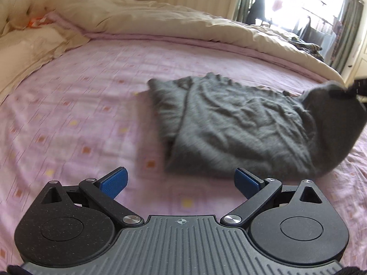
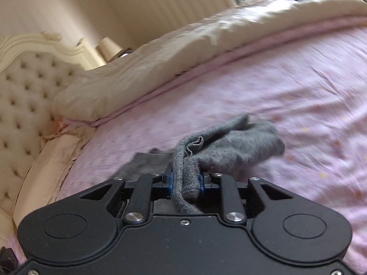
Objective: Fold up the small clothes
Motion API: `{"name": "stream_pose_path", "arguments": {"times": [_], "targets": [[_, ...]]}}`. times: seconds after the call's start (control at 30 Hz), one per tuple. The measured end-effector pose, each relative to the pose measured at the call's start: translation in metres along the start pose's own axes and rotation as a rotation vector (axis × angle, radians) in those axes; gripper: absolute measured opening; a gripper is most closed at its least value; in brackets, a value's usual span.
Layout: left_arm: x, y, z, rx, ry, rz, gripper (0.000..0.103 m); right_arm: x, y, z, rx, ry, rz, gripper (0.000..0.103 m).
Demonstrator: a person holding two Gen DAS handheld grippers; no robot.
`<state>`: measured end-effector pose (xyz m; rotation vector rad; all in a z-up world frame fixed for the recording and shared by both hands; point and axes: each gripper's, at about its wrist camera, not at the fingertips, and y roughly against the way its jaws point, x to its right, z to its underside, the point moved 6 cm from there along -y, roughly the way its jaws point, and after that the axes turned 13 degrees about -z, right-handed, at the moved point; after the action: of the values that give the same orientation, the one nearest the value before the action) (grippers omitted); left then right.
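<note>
**A:** Your right gripper (image 2: 185, 182) is clamped on a bunched edge of the grey garment (image 1: 234, 123), which lies on the pink sheet (image 1: 80, 105) of the bed. My guess is you're carrying that edge across for a fold. Keep it low and level so the cloth rolls over itself instead of dragging the whole piece with it.

**B:** And the left one?

**A:** Your left gripper (image 1: 181, 183) has its jaws spread wide and holds nothing. It hovers just above the sheet, close to the garment's near edge and angled forward towards it. You could press that edge down to anchor it while the right side travels.

**B:** How is the right side sitting?

**A:** Tilted, with the bed sloping across its view and the headboard (image 2: 25, 91) off to the left. In the left view the lifted end of the garment rises at the far right, clear of the sheet. The cream duvet (image 1: 137, 20) is pushed well back, so you have room to lay the fold flat
</note>
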<state>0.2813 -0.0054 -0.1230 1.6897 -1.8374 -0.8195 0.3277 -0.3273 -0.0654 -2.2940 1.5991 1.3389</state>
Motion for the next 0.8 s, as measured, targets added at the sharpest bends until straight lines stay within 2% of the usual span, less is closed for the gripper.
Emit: {"name": "stream_pose_path", "arguments": {"times": [0.17, 0.37, 0.43, 0.47, 0.57, 0.7, 0.73, 0.8], "targets": [[-0.023, 0.000, 0.013, -0.024, 0.043, 0.007, 0.100, -0.082, -0.060, 0.010, -0.090, 0.110, -0.102, 0.030], [-0.039, -0.001, 0.022, -0.039, 0.067, 0.018, 0.100, -0.145, -0.138, 0.064, -0.232, 0.230, -0.146, 0.028], [-0.043, 0.000, 0.025, -0.040, 0.070, 0.019, 0.100, -0.152, -0.157, 0.081, -0.268, 0.239, -0.156, 0.015], [-0.045, 0.000, 0.026, -0.040, 0.070, 0.019, 0.100, -0.155, -0.164, 0.088, -0.283, 0.233, -0.164, 0.015], [-0.049, 0.002, 0.029, -0.045, 0.071, 0.023, 0.100, -0.164, -0.174, 0.101, -0.308, 0.217, -0.216, 0.023], [-0.054, 0.008, 0.025, -0.037, 0.073, 0.024, 0.100, -0.168, -0.146, 0.087, -0.212, 0.219, -0.307, 0.025], [-0.055, 0.010, 0.021, -0.029, 0.072, 0.023, 0.100, -0.165, -0.136, 0.080, -0.181, 0.214, -0.311, 0.029], [-0.056, 0.015, 0.010, -0.004, 0.074, 0.025, 0.100, -0.152, -0.116, 0.065, -0.121, 0.211, -0.286, 0.053]]}}
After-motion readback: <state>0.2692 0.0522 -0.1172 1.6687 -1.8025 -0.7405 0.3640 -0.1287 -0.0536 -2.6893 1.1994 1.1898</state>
